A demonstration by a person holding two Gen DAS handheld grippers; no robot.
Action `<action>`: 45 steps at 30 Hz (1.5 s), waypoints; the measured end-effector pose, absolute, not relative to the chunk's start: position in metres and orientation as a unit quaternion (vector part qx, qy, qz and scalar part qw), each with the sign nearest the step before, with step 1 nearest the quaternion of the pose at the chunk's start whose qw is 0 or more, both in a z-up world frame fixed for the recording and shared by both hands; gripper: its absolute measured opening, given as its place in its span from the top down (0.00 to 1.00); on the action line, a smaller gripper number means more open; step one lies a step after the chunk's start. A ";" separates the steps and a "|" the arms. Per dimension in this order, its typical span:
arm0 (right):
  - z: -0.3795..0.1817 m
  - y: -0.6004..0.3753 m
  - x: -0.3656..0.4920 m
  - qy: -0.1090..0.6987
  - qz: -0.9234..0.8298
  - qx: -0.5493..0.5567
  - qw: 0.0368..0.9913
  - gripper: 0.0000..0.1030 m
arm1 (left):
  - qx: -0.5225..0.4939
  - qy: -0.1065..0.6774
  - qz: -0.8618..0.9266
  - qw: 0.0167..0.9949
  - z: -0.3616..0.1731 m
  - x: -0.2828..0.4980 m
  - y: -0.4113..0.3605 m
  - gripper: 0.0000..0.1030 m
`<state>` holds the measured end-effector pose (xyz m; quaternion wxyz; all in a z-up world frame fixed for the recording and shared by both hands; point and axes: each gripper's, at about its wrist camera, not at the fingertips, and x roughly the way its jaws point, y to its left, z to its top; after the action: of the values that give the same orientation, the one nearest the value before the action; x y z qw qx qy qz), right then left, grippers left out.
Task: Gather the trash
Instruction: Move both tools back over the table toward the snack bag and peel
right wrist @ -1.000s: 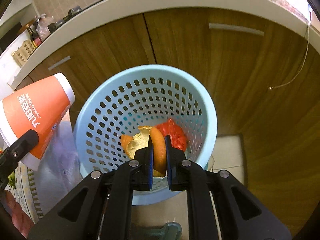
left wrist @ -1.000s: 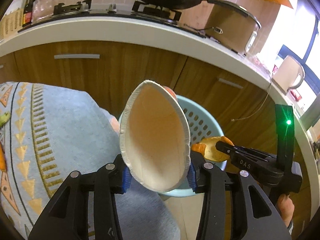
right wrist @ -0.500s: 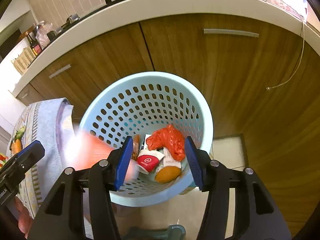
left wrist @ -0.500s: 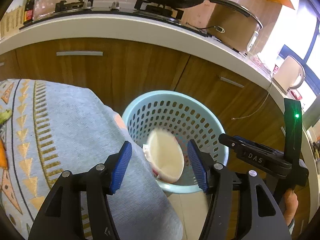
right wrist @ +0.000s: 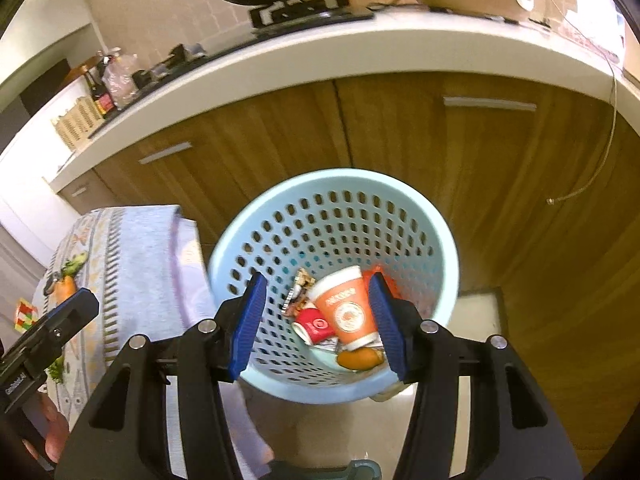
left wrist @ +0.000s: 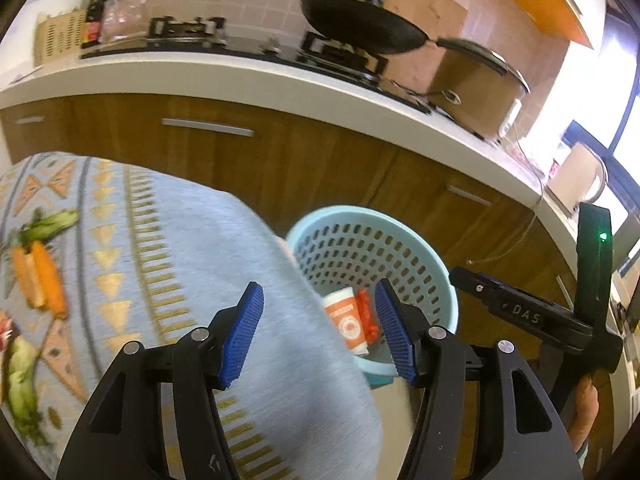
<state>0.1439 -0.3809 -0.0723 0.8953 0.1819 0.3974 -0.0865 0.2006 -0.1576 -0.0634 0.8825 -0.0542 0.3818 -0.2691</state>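
Kitchen cabinets behind; blue basket (right wrist: 256, 248) holds orange cup (right wrist: 347, 312); left claw (left wrist: 320, 336) and right claw (right wrist: 316, 328) both apart, empty.

I see a table (left wrist: 168, 248) under a patterned cloth at left, carrying carrot pieces (left wrist: 38, 280) and what look like vegetable scraps (left wrist: 20, 380); the basket (right wrist: 332, 188) stands on the floor (right wrist: 476, 312).

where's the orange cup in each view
Left wrist: the orange cup shows right of centre, low in the blue basket, partly hidden by the tablecloth, just left of the right finger's pad.
Right wrist: the cup lies centre, on its side at the basket's bottom, between the open pads, beside a small red cup.
Shared landmark: the blue basket in front of the wooden cabinets.
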 end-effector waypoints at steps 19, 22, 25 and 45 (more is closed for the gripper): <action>-0.040 -0.224 0.168 0.390 0.056 0.109 0.912 0.52 | -0.133 0.358 -0.069 0.922 -0.049 0.154 0.066 0.43; -0.042 -0.206 0.170 0.394 0.070 0.099 0.911 0.52 | -0.144 0.373 -0.045 0.916 -0.058 0.148 0.093 0.41; -0.042 -0.186 0.172 0.397 0.080 0.087 0.910 0.52 | -0.170 0.388 -0.034 0.905 -0.070 0.149 0.117 0.38; -0.045 -0.086 0.217 0.391 0.161 0.019 0.906 0.52 | -0.084 0.420 0.014 0.903 -0.099 0.200 0.098 0.81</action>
<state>0.2169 -0.0862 -0.0447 0.9059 0.0191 0.3914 0.1609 0.2003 0.0981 -0.0991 0.9034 -0.0839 0.4204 0.0136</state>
